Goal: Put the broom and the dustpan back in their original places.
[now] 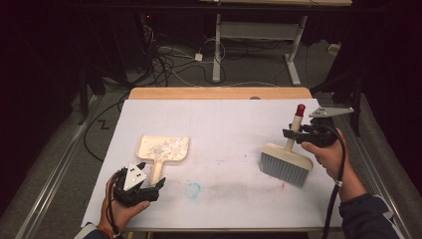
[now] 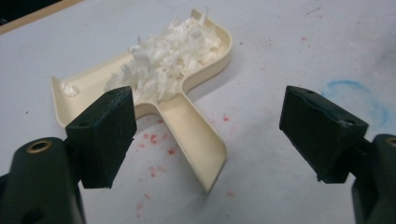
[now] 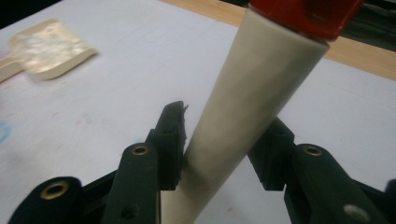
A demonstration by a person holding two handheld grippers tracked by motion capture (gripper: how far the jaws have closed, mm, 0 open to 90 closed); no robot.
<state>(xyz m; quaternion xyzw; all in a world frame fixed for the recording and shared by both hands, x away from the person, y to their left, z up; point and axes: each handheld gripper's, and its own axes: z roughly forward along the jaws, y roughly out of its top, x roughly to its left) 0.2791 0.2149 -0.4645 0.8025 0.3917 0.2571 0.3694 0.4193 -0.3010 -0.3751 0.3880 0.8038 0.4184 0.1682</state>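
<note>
A cream dustpan (image 1: 163, 148) lies left of centre on the white sheet, its handle pointing at my left gripper (image 1: 152, 175). In the left gripper view the dustpan (image 2: 196, 116) holds a heap of white shreds (image 2: 168, 60). My left gripper (image 2: 208, 93) is open wide, and the handle's end lies just beyond its pads, untouched. At the right a brush (image 1: 284, 167) stands on its grey bristles, its cream handle (image 1: 295, 127) capped in red. My right gripper (image 1: 294, 133) has its jaws around that handle (image 3: 243, 107), loosely, without pressing.
The white sheet (image 1: 224, 119) covers a wooden table; a blue circle mark (image 1: 193, 189) and faint red specks sit near its front. Beyond the far edge are floor cables and a desk frame. A person's hands come in from the bottom.
</note>
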